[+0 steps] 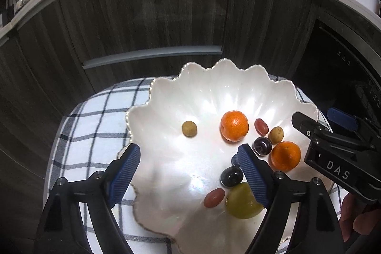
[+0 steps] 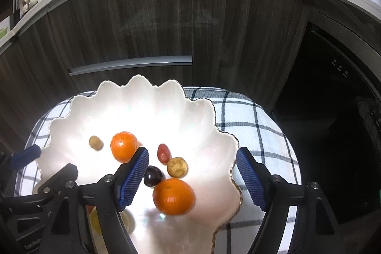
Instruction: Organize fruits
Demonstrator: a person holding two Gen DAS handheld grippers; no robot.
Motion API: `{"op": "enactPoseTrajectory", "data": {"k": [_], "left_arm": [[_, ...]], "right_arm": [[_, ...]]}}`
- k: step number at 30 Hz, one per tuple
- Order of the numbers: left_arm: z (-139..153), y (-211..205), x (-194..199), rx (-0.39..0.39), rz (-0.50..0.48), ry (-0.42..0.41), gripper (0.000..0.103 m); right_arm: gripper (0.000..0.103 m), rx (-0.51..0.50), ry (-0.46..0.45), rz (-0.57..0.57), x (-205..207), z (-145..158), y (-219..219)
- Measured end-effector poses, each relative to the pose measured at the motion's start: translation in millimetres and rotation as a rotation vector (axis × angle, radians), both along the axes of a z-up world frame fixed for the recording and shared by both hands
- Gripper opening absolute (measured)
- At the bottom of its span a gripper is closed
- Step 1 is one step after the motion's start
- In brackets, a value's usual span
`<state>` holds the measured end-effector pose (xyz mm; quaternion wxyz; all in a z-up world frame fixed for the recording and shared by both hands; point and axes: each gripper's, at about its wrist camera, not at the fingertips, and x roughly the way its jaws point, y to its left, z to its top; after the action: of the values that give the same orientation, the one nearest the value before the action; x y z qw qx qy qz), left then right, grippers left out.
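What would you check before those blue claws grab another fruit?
1. Left gripper open and holding nothing: ok.
2. Right gripper open and holding nothing: ok.
3. Fruit inside the bowl, none on the cloth: ok.
4. Near orange between the right fingers: ok.
5. Dark grape apart from that orange: not ok, they touch.
6. Bowl steady on the cloth: cannot tell.

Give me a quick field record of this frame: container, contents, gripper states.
container: scalloped white dish on checked cloth
oranges: two
dark grapes: two
red grapes: two
small tan fruits: two
green fruit: one
left gripper: open, over dish
right gripper: open, over dish
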<state>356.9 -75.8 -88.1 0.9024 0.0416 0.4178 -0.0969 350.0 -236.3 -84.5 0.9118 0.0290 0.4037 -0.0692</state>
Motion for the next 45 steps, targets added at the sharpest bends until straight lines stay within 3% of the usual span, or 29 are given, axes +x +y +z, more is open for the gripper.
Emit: {"op": "enactPoseTrajectory", "data": {"k": [10, 12, 14, 22, 33, 45], "left_arm": [[22.6, 10.9, -25.8, 0.001, 0.023, -0.05, 0.091], [26.5, 12.2, -30.7, -0.002, 0.024, -0.057, 0.091], [30.0, 13.9, -35.3, -0.003, 0.026, -0.062, 0.091], [45.1, 21.1, -61.9, -0.01, 0.037, -0.091, 0.096], [61.1, 37.3, -105.2, -0.052, 0.059, -0.106, 0.097], [67.8, 43.7, -157.5, -0.046, 0.04, -0.135, 0.098]], "right_arm": [[0.077, 0.015, -0.022, -0.002, -26.9, 15.9, 3.9], [0.084, 0.016, -0.029, -0.005, -32.7, 19.7, 4.8], [0.085, 0.021, -0.038, -0.014, -40.4, 23.4, 5.2], [0.085, 0.012, -0.052, -0.022, -66.1, 34.8, 7.2], [0.085, -0.011, -0.075, -0.031, -111.5, 50.8, 13.7], [0.085, -0.008, -0.093, -0.024, -164.0, 58.1, 23.3]]}}
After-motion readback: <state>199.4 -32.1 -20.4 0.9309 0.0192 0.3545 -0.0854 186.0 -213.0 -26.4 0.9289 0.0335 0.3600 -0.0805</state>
